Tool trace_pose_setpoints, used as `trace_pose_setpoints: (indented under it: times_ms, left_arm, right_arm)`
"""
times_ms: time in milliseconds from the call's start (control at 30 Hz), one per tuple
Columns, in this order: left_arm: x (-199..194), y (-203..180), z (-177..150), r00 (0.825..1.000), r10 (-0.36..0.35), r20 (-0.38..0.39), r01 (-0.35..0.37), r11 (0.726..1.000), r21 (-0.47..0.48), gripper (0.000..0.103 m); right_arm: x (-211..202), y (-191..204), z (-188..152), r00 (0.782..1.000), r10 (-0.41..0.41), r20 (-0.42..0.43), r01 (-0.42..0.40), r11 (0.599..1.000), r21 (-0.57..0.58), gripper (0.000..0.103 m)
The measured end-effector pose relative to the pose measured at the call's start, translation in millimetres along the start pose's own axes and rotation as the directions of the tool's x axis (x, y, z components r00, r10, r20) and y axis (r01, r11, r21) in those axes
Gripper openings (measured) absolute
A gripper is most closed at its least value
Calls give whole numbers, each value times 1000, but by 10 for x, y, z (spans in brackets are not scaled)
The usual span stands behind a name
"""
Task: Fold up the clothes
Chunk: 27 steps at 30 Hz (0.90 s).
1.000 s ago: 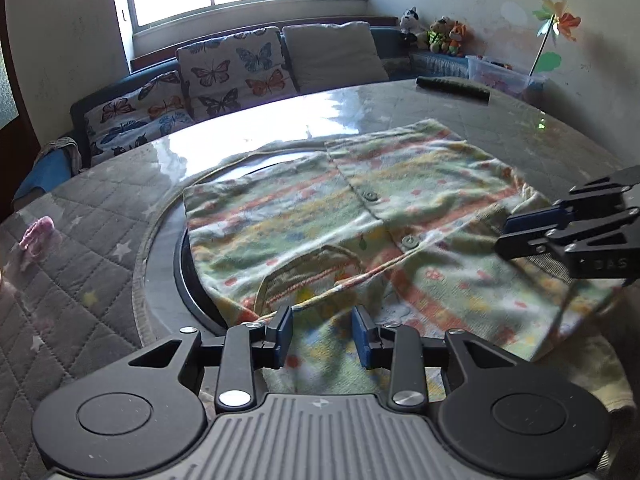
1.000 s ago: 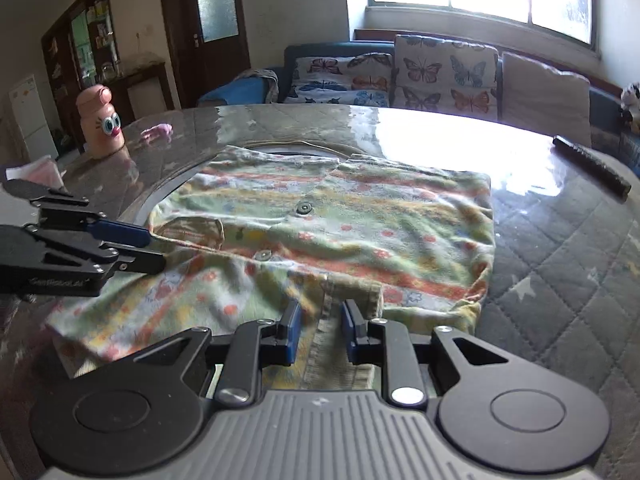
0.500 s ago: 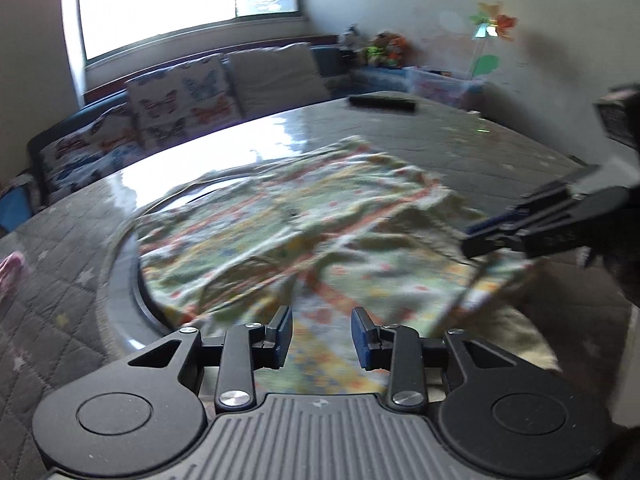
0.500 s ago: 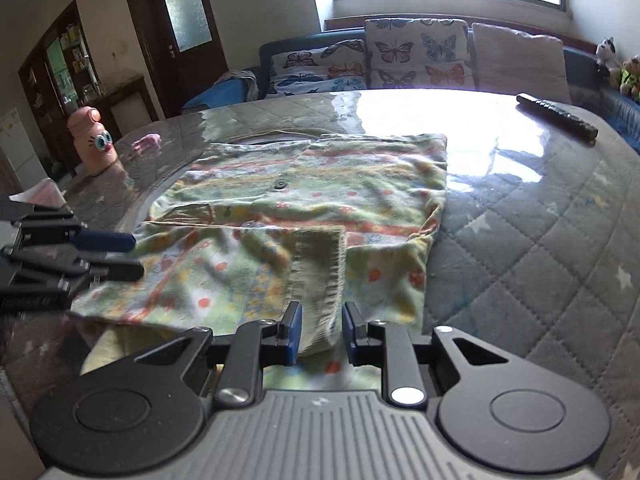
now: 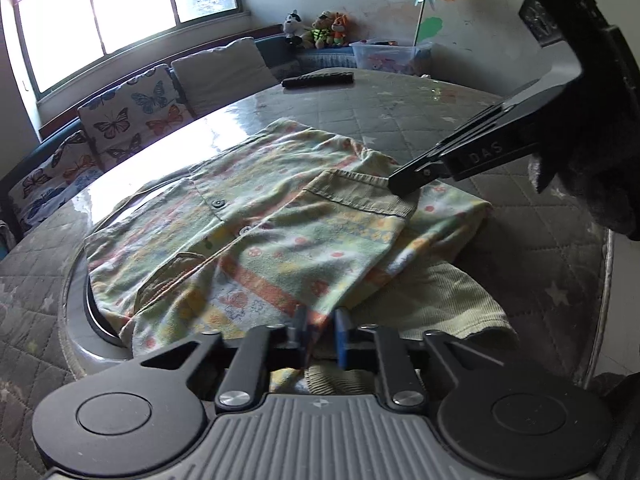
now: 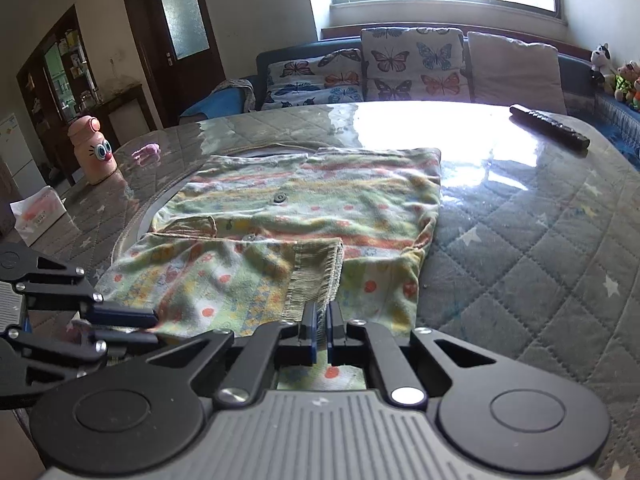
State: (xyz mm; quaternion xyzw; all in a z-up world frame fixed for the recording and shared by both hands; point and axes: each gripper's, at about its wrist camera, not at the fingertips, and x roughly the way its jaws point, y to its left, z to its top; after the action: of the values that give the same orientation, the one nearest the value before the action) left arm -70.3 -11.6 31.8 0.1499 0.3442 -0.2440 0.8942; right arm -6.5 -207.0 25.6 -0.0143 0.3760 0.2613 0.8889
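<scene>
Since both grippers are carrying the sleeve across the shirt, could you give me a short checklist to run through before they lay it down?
1. Right gripper shut on the sleeve cuff: ok; the ribbed edge runs into the closed jaws.
2. Left gripper shut on the shirt fabric: ok; cloth sits between its fingers.
3. Sleeve folded over the shirt body, short of the buttons: ok; the cuff lies right of the button line.
4. Landing area free of other things: ok; the remote and pink bottle stand well away.
5. Shirt body flat underneath: not ok; the right edge is bunched.
6. Hem under the left gripper: cannot tell, hidden.
</scene>
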Motion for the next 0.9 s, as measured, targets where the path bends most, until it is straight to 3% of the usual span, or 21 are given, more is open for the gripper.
trace_pose_setpoints:
  times_ms: [167,367,500,600,733,900]
  left_arm:
    - [-37,27,-15,1000,11,5,-11,1000,-7,2]
    - [-72,28,-48,1000,4,0,-4,1000,0,1]
    - [-84,20,-75,1000,-20,-15,20,1000,9,2]
    - [-159,81,-32,999,-41,9,41,999,-27,6]
    - [-230,144,85,999,-13,51,15,999,-50,6]
    - [-19,330,194,998,51,30,-47,991,-129,6]
  right_arm:
    - [-95,47,-9,1000,-2,4,2,1000,1,3]
    - [-23,83,-100,999,-14,-40,12,999,-29,3]
    - [-59,106,-28,999,-35,-15,34,997,-71,7]
    - [-33,120,67,1000,-17,15,18,997,-79,9]
    - [97,213,143,1000,19,18,-17,994,-109,11]
    - [266,418,131,995,97,-12,-98,981,-167,16]
